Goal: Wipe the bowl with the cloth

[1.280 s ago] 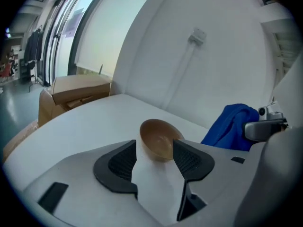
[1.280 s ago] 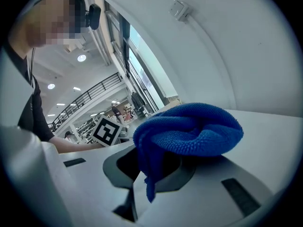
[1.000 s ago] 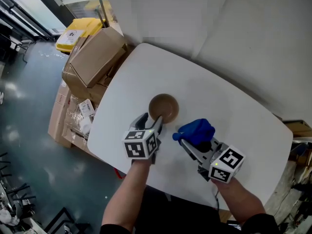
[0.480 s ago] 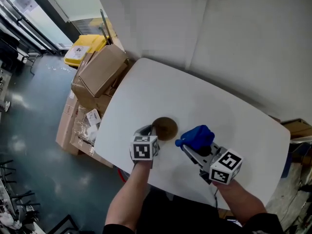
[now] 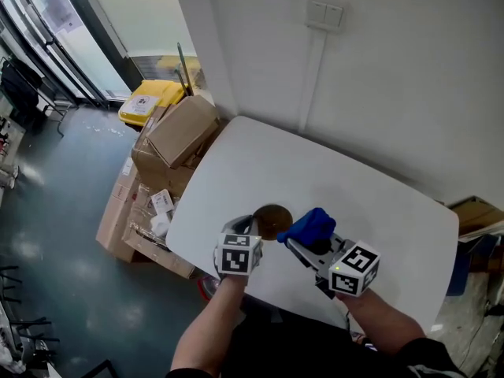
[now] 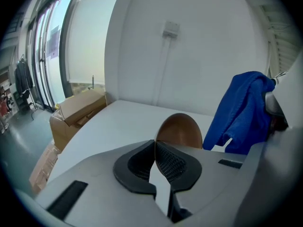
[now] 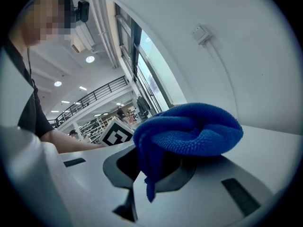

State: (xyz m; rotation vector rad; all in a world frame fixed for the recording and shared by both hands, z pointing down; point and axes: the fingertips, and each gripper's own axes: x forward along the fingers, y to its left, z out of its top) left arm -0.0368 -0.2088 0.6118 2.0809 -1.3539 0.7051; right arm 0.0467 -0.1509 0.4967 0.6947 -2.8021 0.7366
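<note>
Brown round smooth-walled bowl (image 5: 273, 219), pinched by its thin rim in my left tongs (image 6: 155, 149). The jaws have just been closing and now stand almost together, with only the bowl's wall between their dark ribbed pads (image 6: 174, 162). A second ago they stood wide about the rim while the bowl sat flat. It now stands tipped up on edge in the grip. I judge it lifted off the white round-cornered surface (image 5: 378, 203), though no view shows the gap outright.

My right tongs (image 5: 294, 242) are clamped on a bunched blue microfibre cloth (image 7: 189, 126), which spills over the jaw tips and hangs in a short tail. In the head view the cloth has drawn in just beside the bowl, on its right. I cannot tell whether the two touch.

Reading: the pick-up stage is done, with both task items in hand and no wiping begun. Next I must bring the cloth into the bowl's hollow. A rim pinch this slight may let the bowl swing under rubbing pressure, so light strokes seem wise.

Beyond the surface, on the floor to its left, lie stacked cardboard boxes (image 5: 183, 128) and a yellow bin (image 5: 146, 101). Behind rises a white wall (image 5: 409, 77) bearing a switch plate (image 5: 324, 12).
</note>
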